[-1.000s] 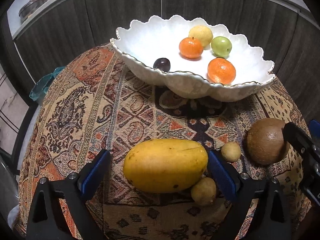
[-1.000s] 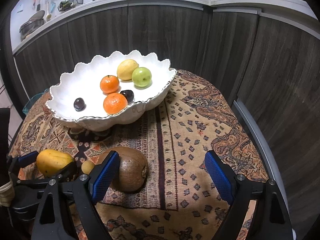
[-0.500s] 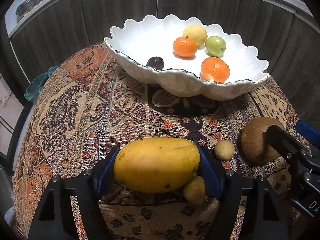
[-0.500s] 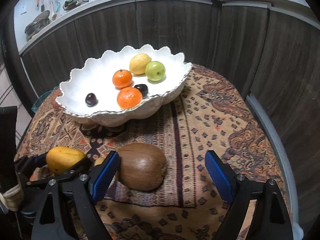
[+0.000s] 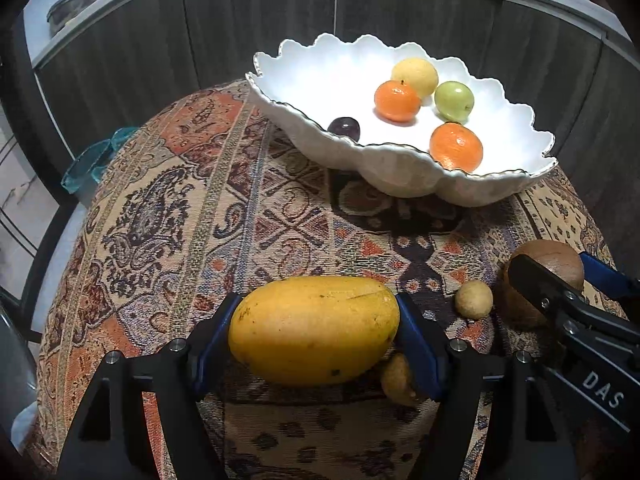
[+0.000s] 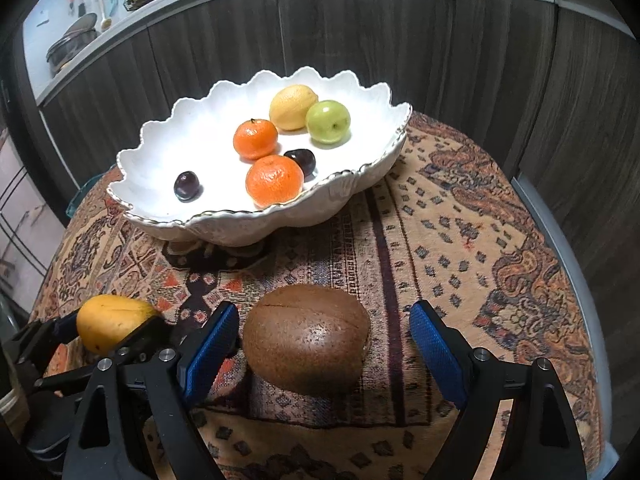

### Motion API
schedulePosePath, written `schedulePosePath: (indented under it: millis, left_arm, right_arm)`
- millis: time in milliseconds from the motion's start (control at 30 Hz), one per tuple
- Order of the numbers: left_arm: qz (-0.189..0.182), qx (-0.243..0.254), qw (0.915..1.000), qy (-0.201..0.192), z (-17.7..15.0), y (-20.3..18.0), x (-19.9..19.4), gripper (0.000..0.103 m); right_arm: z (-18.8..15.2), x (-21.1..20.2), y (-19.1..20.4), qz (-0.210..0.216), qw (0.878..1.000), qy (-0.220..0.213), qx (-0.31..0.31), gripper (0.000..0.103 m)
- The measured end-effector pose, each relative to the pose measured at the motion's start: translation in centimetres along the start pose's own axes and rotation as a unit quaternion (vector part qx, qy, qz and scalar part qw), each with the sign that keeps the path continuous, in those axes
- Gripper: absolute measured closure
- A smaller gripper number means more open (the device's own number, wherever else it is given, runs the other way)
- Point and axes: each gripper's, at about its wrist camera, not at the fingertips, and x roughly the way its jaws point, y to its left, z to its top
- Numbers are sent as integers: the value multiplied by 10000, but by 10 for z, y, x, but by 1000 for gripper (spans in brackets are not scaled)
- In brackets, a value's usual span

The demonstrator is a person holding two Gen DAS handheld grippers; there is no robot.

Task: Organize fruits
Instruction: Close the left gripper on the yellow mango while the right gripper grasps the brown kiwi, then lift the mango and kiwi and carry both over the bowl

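A yellow mango (image 5: 314,330) lies on the patterned tablecloth, and my left gripper (image 5: 316,320) is shut on it, a blue pad pressed against each end. In the right wrist view the same mango (image 6: 112,322) shows at the lower left. A round brown fruit (image 6: 306,338) sits between the fingers of my right gripper (image 6: 324,320), which is open with a gap on both sides. The white scalloped bowl (image 5: 280,100) behind holds two oranges, a lemon, a green apple and dark plums.
Two small tan fruits (image 5: 473,299) (image 5: 396,378) lie by the mango's right end, one tucked under the left gripper's right finger. Dark wood cabinet fronts ring the round table. A turquoise object (image 5: 96,156) hangs past the table's left edge.
The left jaws closed from wide apart onto the mango's ends. The right gripper shifted left and down, so the brown fruit now lies between its fingers.
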Motion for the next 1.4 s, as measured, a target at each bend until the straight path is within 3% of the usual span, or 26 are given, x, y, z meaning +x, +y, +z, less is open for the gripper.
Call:
schedulePosePath:
  millis: [333, 433, 467, 967, 1400]
  left_arm:
    - [81, 15, 10000, -55, -2, 0, -2, 28]
    - [83, 3, 9999, -68, -2, 0, -2, 28]
    - [53, -44, 10000, -65, -1, 2, -2, 28]
    - [46, -24, 9997, -218, 3, 1, -19, 28]
    - [80, 23, 9977, -671, 20, -3, -55, 28]
  right_arm:
    - [0, 10, -1, 23, 9998, 168, 123, 18]
    - [0, 13, -1, 225, 9993, 253, 143, 29]
    - [0, 14, 1, 325, 9990, 277, 130, 39]
    - [0, -5, 1, 276, 9996, 6, 80, 39]
    - [17, -43, -2, 82, 9987, -509, 2, 39]
